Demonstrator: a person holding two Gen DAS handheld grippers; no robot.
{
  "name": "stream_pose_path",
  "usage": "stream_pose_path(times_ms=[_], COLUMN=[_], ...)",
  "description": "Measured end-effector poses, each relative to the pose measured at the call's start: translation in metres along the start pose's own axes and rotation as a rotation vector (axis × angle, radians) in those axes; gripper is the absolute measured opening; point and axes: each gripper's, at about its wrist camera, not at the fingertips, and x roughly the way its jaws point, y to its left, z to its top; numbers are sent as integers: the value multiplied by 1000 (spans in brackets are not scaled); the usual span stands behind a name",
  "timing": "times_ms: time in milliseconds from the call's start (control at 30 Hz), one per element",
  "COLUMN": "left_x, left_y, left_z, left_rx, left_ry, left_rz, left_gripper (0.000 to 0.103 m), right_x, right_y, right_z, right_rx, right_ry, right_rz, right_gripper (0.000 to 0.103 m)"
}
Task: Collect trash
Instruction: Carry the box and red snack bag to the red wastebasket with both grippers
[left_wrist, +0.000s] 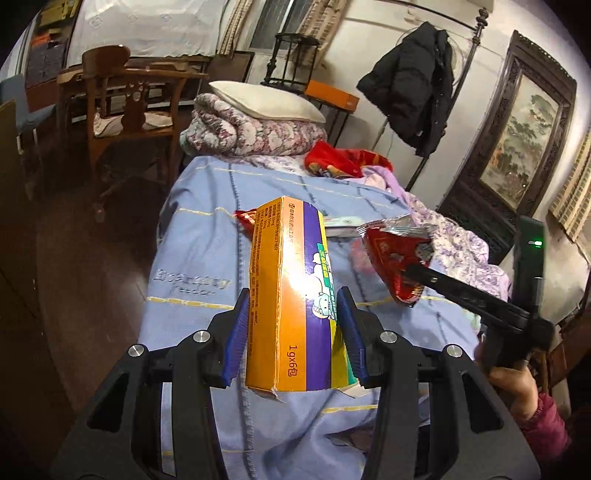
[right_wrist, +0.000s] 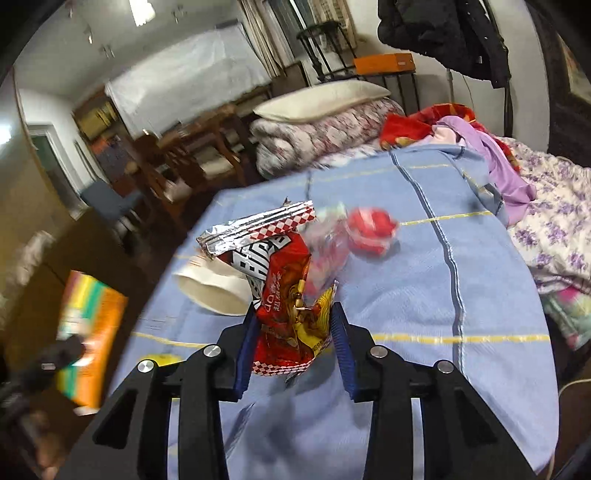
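Note:
My left gripper (left_wrist: 293, 295) is shut on an orange and purple carton (left_wrist: 280, 332), held upright above the blue bedspread (left_wrist: 199, 258). The same carton (right_wrist: 92, 332) shows blurred at the left of the right wrist view. My right gripper (right_wrist: 295, 310) is shut on a crumpled red snack bag (right_wrist: 284, 295) with a silver foil top. In the left wrist view that red snack bag (left_wrist: 391, 251) hangs lifted off the bed at the tips of the right gripper (left_wrist: 410, 267). A white paper cup (right_wrist: 214, 291) lies on its side, and a red wrapper in clear plastic (right_wrist: 369, 229) lies behind the bag.
Another red wrapper (left_wrist: 245, 218) lies behind the carton. A folded floral quilt (left_wrist: 251, 133) with a pillow sits at the head of the bed, red and lilac clothes (right_wrist: 476, 144) beside it. A wooden chair (left_wrist: 125, 99) stands on the dark floor to the left. A hand in a magenta sleeve (left_wrist: 517, 391) holds the right gripper.

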Motion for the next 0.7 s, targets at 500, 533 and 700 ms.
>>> stream_pose_path(times_ms=[500,533,700], left_x=[-35,-36,-46], left_y=[-63,-69,-102], left_z=[-16,-17,-27], left_rx=[82,91,144], left_ry=[-10,-10,-8], left_rz=[-82,-88,-138], left_gripper=[46,46,47], right_x=[-121,-131,-175], right_y=[-19,-23,-47], right_z=[-13,-15,-31], right_rx=[48,54,85], right_ry=[-155,-162,-189], right_rz=[26,20,-20], right_gripper=[39,39,39])
